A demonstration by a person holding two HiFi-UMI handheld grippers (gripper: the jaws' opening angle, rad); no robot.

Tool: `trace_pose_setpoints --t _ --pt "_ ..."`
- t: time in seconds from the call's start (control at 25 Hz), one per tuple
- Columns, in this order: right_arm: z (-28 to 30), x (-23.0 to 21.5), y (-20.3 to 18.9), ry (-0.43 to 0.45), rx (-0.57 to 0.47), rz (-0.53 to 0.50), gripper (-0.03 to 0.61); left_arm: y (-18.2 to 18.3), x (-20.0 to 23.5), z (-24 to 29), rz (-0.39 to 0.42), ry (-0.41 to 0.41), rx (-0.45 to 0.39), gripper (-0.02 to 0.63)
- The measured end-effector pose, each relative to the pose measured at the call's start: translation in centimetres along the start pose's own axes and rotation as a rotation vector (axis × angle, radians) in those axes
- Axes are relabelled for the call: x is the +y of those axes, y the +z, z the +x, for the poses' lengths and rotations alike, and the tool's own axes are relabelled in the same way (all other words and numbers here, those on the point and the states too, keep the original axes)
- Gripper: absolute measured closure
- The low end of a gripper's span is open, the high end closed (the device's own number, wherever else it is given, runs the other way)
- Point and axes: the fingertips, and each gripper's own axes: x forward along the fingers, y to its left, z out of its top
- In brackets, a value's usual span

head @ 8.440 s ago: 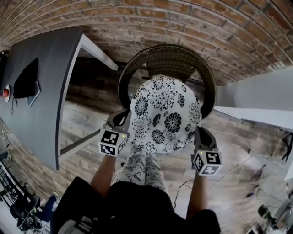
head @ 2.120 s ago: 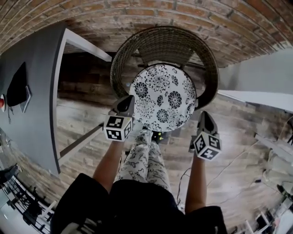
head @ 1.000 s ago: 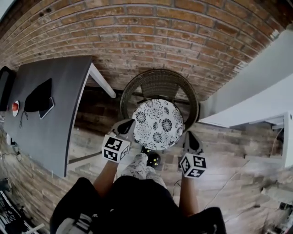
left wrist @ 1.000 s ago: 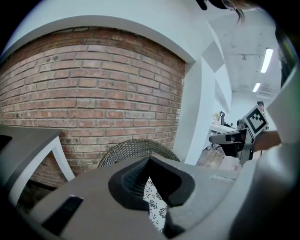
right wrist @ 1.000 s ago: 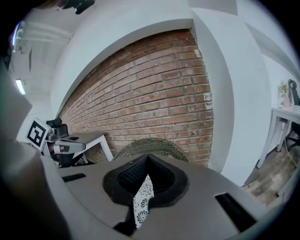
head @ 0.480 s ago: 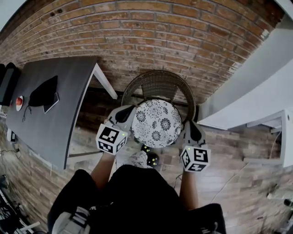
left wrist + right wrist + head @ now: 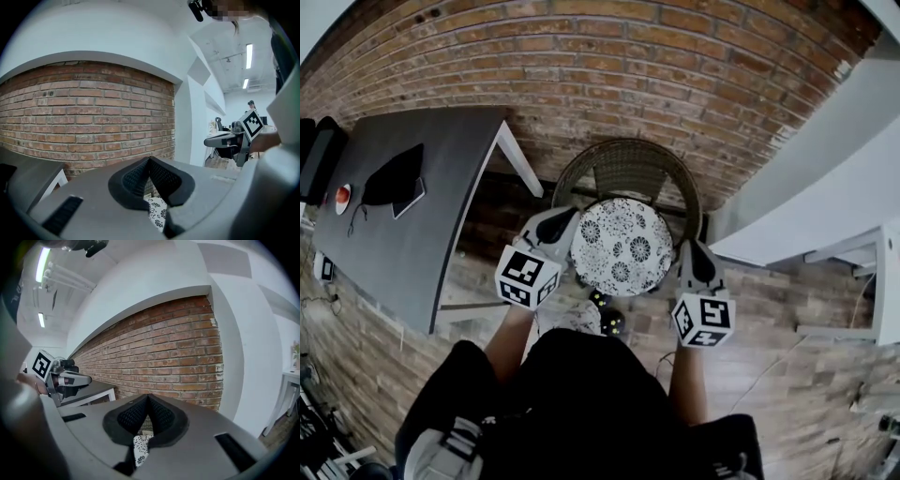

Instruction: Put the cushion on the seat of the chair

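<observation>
Cushion is lying flat on the seat of the wicker chair, which is standing against the brick wall. We're holding both tongs up off it. In the head view the left tongs are overlapping its left edge and the right tongs are sitting just off its right edge. Both are clenched, tips meeting, gripping nothing. In each gripper view, floral fabric is showing below, behind the tips. The grey worktop is standing left of the chair.
</observation>
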Motion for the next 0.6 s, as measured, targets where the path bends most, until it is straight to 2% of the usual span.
trace_pose_setpoints --t 0.6 --pt "-0.12 0.18 0.28 0.008 -0.005 0.009 0.580 0.38 0.01 -0.23 -0.014 -0.002 -0.003 0.611"
